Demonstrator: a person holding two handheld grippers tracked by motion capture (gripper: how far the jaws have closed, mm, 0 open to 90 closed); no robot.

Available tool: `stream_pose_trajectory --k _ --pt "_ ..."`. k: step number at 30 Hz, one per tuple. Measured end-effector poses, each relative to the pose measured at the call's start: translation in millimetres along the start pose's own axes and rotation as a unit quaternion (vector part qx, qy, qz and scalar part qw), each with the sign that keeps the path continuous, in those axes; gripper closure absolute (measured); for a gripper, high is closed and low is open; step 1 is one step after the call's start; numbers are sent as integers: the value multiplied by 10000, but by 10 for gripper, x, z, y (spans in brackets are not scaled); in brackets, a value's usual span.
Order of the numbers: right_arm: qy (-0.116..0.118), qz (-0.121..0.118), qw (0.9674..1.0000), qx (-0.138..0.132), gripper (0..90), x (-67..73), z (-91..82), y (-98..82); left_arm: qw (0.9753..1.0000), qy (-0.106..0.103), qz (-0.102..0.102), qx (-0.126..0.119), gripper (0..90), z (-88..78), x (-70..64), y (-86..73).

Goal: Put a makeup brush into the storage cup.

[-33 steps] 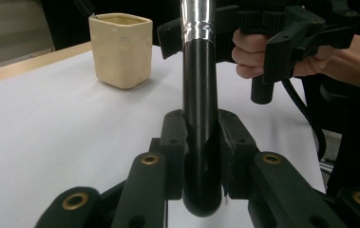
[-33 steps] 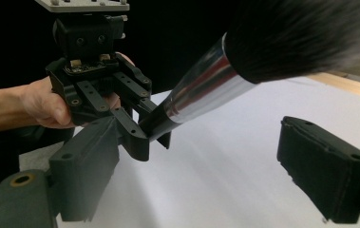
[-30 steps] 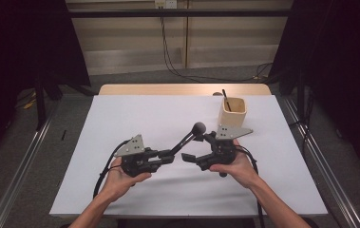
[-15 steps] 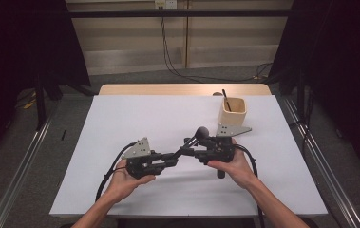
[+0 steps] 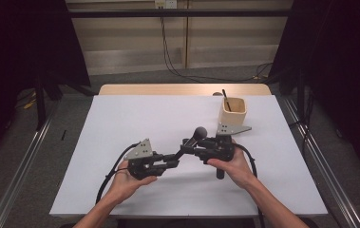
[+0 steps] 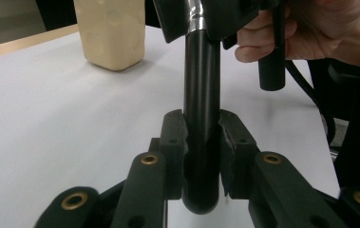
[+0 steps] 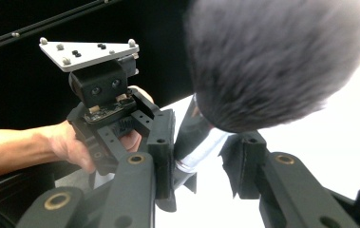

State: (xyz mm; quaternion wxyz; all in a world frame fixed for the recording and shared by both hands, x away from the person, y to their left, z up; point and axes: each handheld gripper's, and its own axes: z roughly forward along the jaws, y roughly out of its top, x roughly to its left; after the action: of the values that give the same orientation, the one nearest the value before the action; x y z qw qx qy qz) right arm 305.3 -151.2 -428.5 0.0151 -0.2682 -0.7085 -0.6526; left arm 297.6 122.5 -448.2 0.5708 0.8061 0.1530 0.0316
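Note:
A make-up brush point(image 5: 193, 140) with a black handle, a silver collar and a grey fluffy head point(image 7: 277, 61) hangs tilted above the white table, between my two grippers. My left gripper point(image 5: 175, 157) is shut on the lower end of the handle point(image 6: 202, 85), its pads pressing both sides. My right gripper point(image 5: 190, 144) straddles the silver collar just under the head. Its jaws have just been closing. In the right gripper view one pad lies against the collar and a thin gap shows at the other pad.
A cream cup point(image 5: 233, 112) with a thin dark stick in it stands at the back right of the white table top point(image 5: 120, 118). Black cables trail from both grippers toward the front edge. Metal rails run along the floor on both sides.
The right gripper's jaws have narrowed around the brush below its head. Both hands have drawn slightly closer together; the brush stays held in the left gripper.

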Motion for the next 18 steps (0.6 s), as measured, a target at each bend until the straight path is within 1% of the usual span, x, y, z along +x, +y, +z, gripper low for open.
stream_pose_trajectory --k 4,10,12,16,18 --pt "77 13 10000 24 703 17 -1 13 10000 28 10 -11 729 0 1 -3" --pt "83 9 9999 56 708 34 -1 29 9999 89 -8 -47 709 4 -5 -3" --pt "63 -32 10000 69 709 37 1 31 9999 97 -40 -82 673 12 -10 -3" --pt "25 -57 10000 45 710 32 -6 36 9999 149 -15 -55 625 0 -6 -1" --pt "11 -81 10000 27 710 29 -12 43 9998 163 -89 -81 603 -2 -2 1"
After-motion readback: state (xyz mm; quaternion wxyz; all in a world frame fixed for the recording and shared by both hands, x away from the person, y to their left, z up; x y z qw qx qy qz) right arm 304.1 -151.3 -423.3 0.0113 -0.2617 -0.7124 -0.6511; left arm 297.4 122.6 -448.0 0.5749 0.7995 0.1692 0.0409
